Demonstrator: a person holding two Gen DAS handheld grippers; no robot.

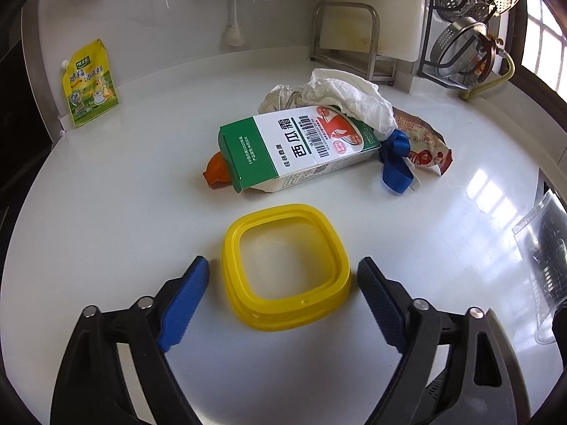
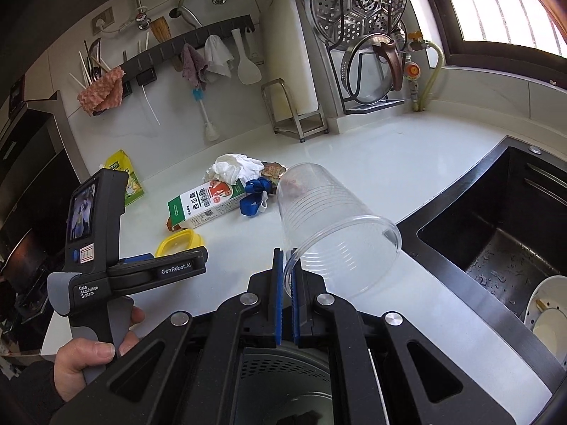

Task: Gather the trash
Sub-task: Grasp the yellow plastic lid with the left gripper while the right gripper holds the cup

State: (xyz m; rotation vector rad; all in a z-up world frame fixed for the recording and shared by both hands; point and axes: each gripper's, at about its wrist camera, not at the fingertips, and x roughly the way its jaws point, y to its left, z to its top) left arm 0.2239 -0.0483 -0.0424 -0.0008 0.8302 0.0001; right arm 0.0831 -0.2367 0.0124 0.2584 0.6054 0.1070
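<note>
My left gripper (image 1: 283, 271) is open, its blue pads on either side of a yellow plastic lid ring (image 1: 285, 269) lying on the white counter (image 1: 117, 219). Beyond it lies a trash pile: a green-and-white carton (image 1: 301, 145), crumpled white tissue (image 1: 351, 97), a blue ribbon (image 1: 395, 163), a snack wrapper (image 1: 425, 141) and an orange scrap (image 1: 216, 171). My right gripper (image 2: 287, 260) is shut on the rim of a clear plastic cup (image 2: 329, 226), held tilted above the counter. The lid ring (image 2: 179, 242) and the carton (image 2: 207, 203) also show in the right wrist view.
A yellow seasoning pouch (image 1: 90, 83) leans on the back wall at left. A steel rack (image 1: 349, 40) and a pot-lid stand (image 1: 464, 35) stand at the back right. A black sink (image 2: 503, 233) holding a white bowl (image 2: 549, 318) lies to the right. A bin opening (image 2: 283, 386) sits below my right gripper.
</note>
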